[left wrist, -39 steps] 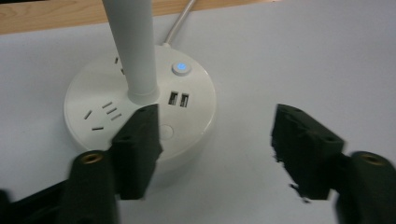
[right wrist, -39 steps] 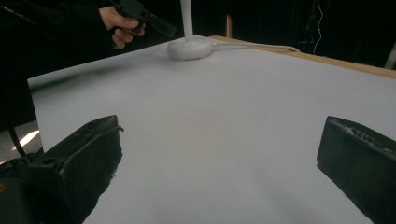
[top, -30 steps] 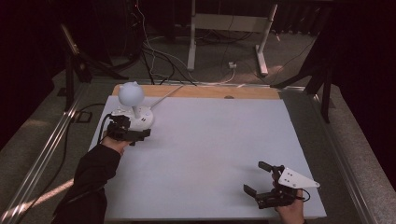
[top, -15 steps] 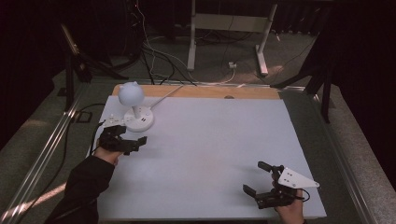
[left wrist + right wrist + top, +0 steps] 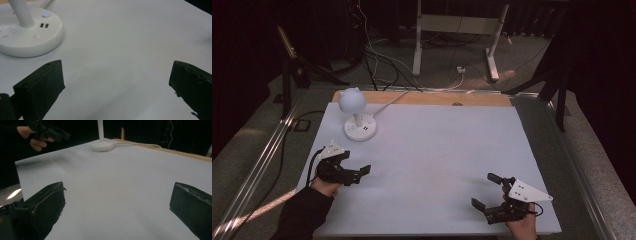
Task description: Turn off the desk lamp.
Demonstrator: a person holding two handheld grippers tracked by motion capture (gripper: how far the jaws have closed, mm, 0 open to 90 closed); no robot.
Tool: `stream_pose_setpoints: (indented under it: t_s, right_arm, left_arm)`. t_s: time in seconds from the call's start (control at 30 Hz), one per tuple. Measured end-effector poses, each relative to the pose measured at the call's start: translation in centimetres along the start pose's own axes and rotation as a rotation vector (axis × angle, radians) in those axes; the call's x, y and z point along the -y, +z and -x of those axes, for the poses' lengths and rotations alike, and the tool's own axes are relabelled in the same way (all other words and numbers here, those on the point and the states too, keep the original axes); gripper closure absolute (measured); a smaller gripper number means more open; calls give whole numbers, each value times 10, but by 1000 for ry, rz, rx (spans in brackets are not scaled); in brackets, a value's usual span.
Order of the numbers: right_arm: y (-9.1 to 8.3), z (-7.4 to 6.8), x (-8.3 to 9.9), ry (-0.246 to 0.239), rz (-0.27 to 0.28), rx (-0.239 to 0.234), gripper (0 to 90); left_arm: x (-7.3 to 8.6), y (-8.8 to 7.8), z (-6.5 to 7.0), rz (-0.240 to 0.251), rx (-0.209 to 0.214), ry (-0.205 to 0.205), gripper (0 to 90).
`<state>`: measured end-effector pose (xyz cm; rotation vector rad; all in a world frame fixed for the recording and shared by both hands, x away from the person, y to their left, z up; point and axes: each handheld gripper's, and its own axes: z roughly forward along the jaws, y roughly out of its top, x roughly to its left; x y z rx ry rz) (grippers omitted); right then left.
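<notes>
Left claw wide open and empty, desk lamp standing just ahead of it, blue light on its base; right claw wide open, idle; nothing apparently left.

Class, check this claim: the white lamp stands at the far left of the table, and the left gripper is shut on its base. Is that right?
Not quite. The left gripper is open and holds nothing, apart from the lamp; the high view shows this. The lamp does stand at the table's far left.
</notes>
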<state>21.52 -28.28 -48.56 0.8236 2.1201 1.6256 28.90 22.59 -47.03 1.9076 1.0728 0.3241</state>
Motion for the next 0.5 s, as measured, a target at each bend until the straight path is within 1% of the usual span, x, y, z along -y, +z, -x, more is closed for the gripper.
stream_pose_setpoints:
  t_s: [0.1,0.2,0.27,0.37,0.47,0.5]
  right_arm:
    - [0,0,0,1,0,0,0]
    - [-1,1,0,1,0,1,0]
    - [-1,1,0,2,1,1,0]
    - [0,1,1,5,-4,-1,0]
    - [1,1,1,5,-11,-4,0]
    - [1,1,2,3,-11,-4,0]
  left_arm:
    - [7,0,4,-4,8,9,5]
    - [16,1,8,2,25,15,5]
    - [23,2,9,14,37,18,5]
    - [34,7,11,8,61,45,5]
    - [40,10,12,7,80,51,6]
    - [41,10,12,3,79,60,5]
